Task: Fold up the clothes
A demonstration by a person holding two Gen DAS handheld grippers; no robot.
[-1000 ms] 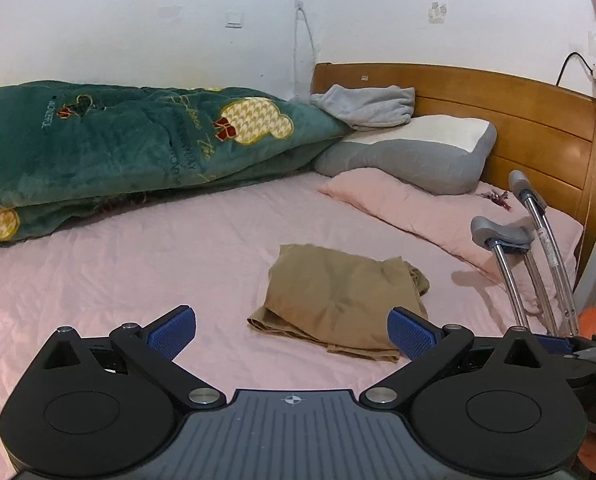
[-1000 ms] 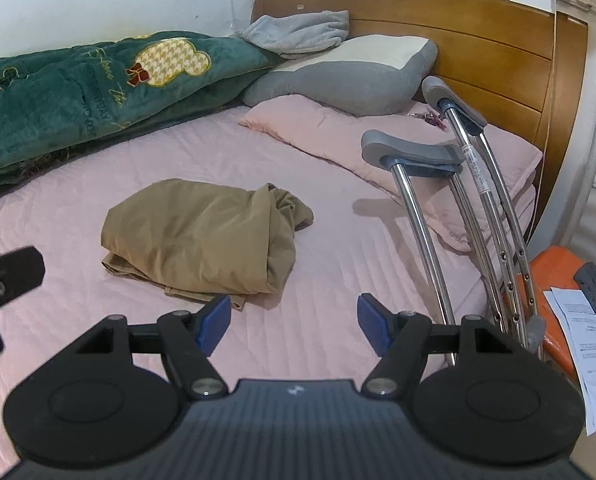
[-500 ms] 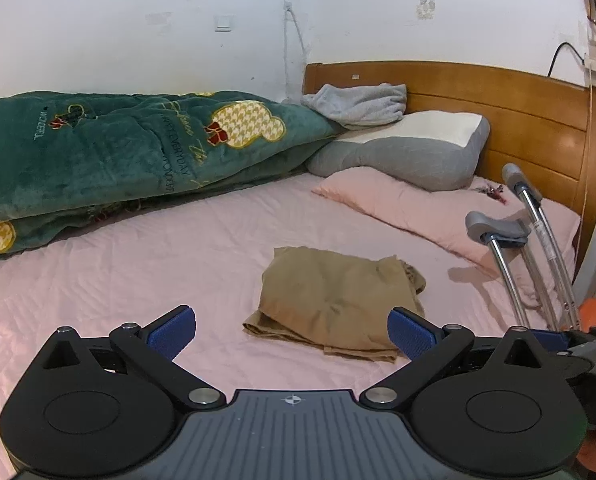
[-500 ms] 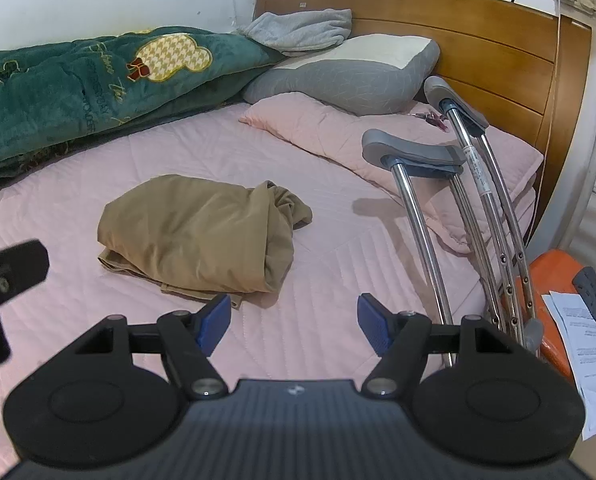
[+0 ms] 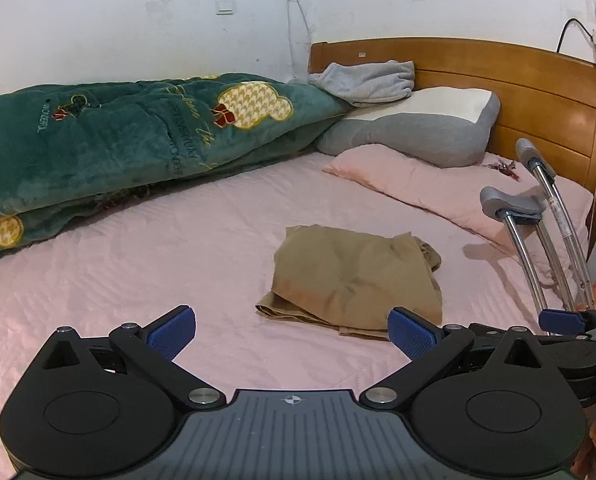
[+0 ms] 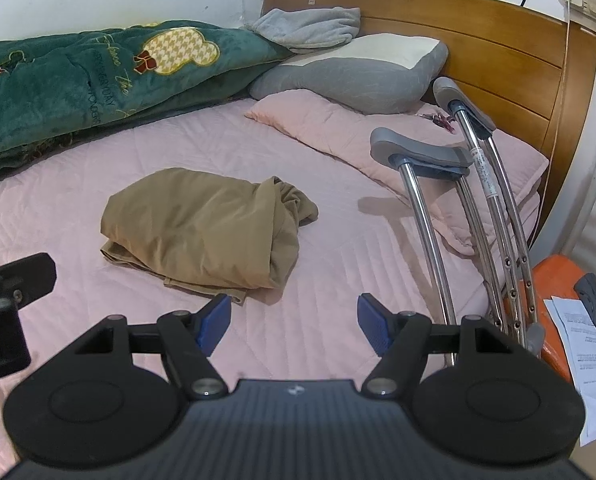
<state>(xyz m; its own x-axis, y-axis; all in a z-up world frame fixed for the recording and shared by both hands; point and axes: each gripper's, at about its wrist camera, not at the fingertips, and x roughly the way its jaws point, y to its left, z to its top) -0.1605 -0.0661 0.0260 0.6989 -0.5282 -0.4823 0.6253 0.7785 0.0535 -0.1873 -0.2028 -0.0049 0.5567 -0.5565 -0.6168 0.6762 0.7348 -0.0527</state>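
A tan garment (image 5: 354, 276) (image 6: 205, 232) lies folded into a thick packet on the pink bed sheet (image 5: 177, 248), with a bunched end toward the pillows. My left gripper (image 5: 291, 330) hovers open over the sheet just short of the garment's near edge, nothing between its blue pads. In the right wrist view my right gripper (image 6: 293, 320) is also open and empty, its left pad close to the garment's near corner. The right gripper's tip shows at the far right of the left wrist view, and part of the left gripper shows at the left edge of the right wrist view.
A green quilt (image 5: 117, 140) lies along the far left. Grey and pink pillows (image 5: 418, 128) sit against the wooden headboard (image 5: 498, 72). Two metal crutches (image 6: 458, 208) lean on the bed's right side. An orange stool (image 6: 554, 280) with papers stands beside them.
The left wrist view has tilted slightly, so the garment and headboard sit a little lower and further left. The right wrist view is nearly the same. Both grippers stay open.
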